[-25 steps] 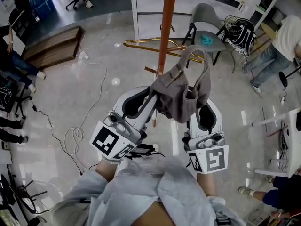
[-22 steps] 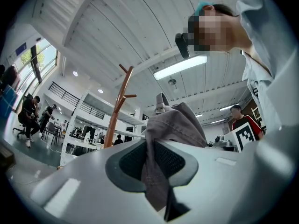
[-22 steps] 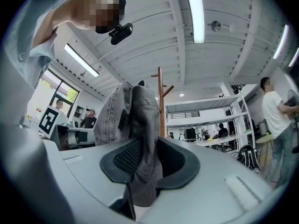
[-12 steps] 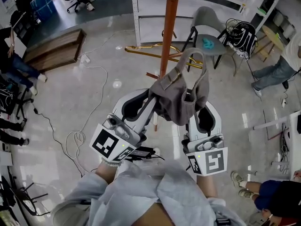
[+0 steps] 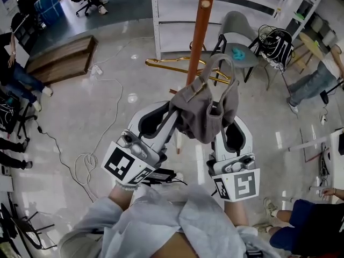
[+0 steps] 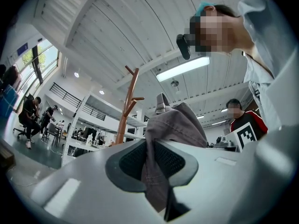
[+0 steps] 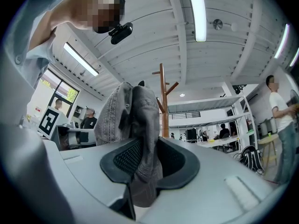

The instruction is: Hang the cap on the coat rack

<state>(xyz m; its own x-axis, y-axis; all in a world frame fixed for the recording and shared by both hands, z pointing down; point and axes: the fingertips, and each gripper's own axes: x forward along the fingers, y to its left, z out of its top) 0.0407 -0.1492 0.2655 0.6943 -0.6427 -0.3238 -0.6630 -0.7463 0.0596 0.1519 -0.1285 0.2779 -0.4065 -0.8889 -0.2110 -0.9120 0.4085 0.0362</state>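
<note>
Both claws pinch the grey cap (image 5: 203, 114), the left claw (image 5: 172, 110) on one edge and the right claw (image 5: 222, 127) on the other, holding it aloft near the wooden coat rack (image 5: 200, 36).

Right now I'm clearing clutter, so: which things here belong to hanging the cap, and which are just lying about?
Job: cap, coat rack, left gripper, right gripper, both clamped on the cap.
Lying about: chair, backpack, cable.
</note>
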